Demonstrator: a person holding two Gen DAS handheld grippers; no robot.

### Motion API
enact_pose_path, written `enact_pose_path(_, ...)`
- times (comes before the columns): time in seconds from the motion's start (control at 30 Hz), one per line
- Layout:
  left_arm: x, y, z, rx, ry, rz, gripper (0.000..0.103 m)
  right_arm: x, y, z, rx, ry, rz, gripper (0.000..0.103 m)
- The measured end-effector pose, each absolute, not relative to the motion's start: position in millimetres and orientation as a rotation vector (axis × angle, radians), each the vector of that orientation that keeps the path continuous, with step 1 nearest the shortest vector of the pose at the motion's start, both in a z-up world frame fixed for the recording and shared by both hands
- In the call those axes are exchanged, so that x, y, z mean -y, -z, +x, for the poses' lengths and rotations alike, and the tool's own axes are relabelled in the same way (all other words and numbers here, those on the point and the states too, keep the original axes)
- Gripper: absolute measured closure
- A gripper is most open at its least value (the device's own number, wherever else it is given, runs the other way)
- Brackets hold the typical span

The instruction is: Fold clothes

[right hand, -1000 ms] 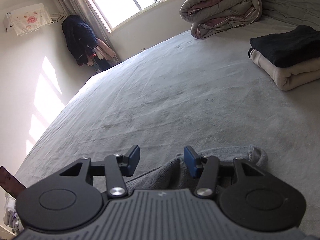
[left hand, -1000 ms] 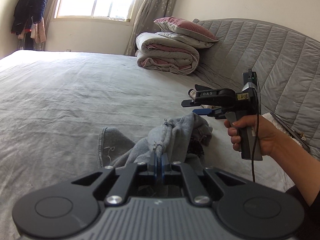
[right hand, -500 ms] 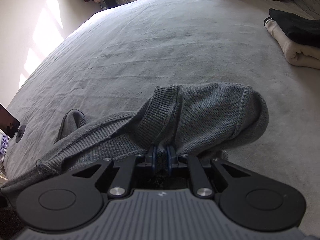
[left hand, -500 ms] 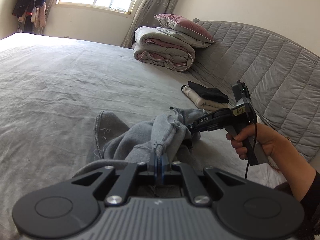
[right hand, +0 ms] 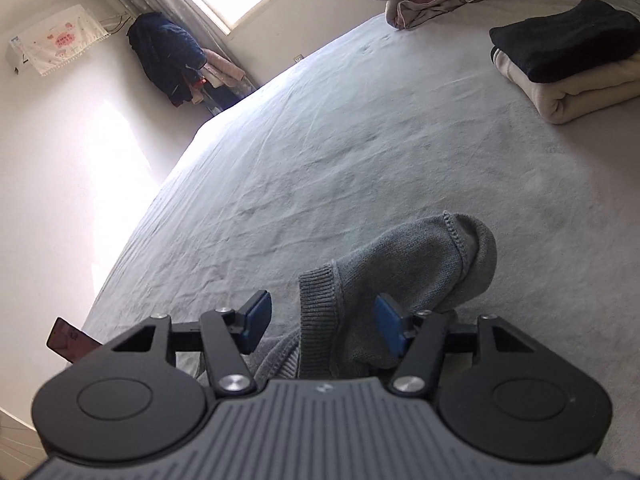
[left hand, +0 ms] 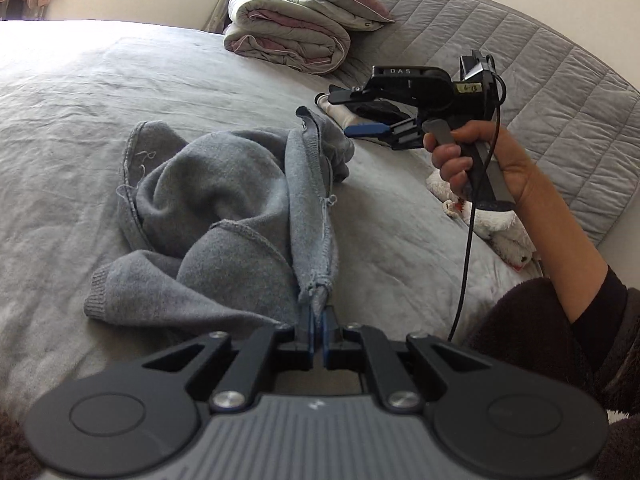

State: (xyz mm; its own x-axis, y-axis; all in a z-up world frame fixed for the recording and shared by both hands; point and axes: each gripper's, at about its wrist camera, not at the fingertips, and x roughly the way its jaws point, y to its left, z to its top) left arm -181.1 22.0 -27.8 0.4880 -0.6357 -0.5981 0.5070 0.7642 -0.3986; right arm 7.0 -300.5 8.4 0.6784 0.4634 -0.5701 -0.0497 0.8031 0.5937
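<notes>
On the left, the grey sweater (left hand: 224, 216) lies bunched on the bed (left hand: 80, 92), one ribbed cuff flopped toward the near-left, and the left gripper (left hand: 318, 320) is pinching its raised edge. To the right, the right gripper (right hand: 320, 328) stands spread wide with a ribbed cuff between its 2 pads, gripping nothing (2 folded garments (right hand: 568, 68) sit stacked beyond). This looks like the straightening-out step; the right claw likely needs a hold on that edge so the garment can be stretched flat.

"DAS" on top of right tongs (left hand: 362, 114); small yellow tag behind it, handwritten, unreadable.
</notes>
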Motion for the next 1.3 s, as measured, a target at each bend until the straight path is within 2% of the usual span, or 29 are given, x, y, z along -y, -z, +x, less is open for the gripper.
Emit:
enact_pose_path(0.23, -4.2, 43.3, -188.8, -0.874, 0.756, -0.13, 0.1, 307.7, -14.3, 10.5, -0.692, -0.27, 0.685, 0.041)
enact_pose_path(0.33, -0.9, 49.3, -189.3, -0.895, 0.751, -0.131, 0.1, 300.0, -17.7, 15.7, -0.661, -0.295, 0.687, 0.045)
enact_pose_path(0.7, -4.5, 51.4, -191.7, -0.903, 0.72, -0.14, 0.1, 276.2, 2.4, 21.3, -0.79, -0.199, 0.475, 0.048)
enact_pose_path(0.8, -4.5, 52.4, -189.8, -0.906, 0.711, -0.145, 0.1, 284.5, 7.0, 18.5, -0.808, -0.182, 0.476, 0.059)
enact_pose_path(0.87, -4.6, 52.1, -189.1, -0.907, 0.702, -0.145, 0.1, 291.2, 9.5, 13.9, -0.822, -0.165, 0.488, 0.077)
enact_pose_path(0.97, -9.5, 47.3, -186.9, -0.891, 0.678, -0.154, 0.1, 301.3, 13.3, 6.8, -0.843, -0.138, 0.508, 0.093)
enact_pose_path(1.03, -15.2, 41.7, -184.3, -0.864, 0.652, -0.163, 0.1, 308.1, 15.8, 2.0, -0.857, -0.121, 0.521, 0.097)
enact_pose_path(1.3, -48.6, 3.6, -147.8, -0.706, 0.478, -0.199, 0.1, 340.7, -8.8, -17.9, -0.714, -0.175, 0.756, 0.097)
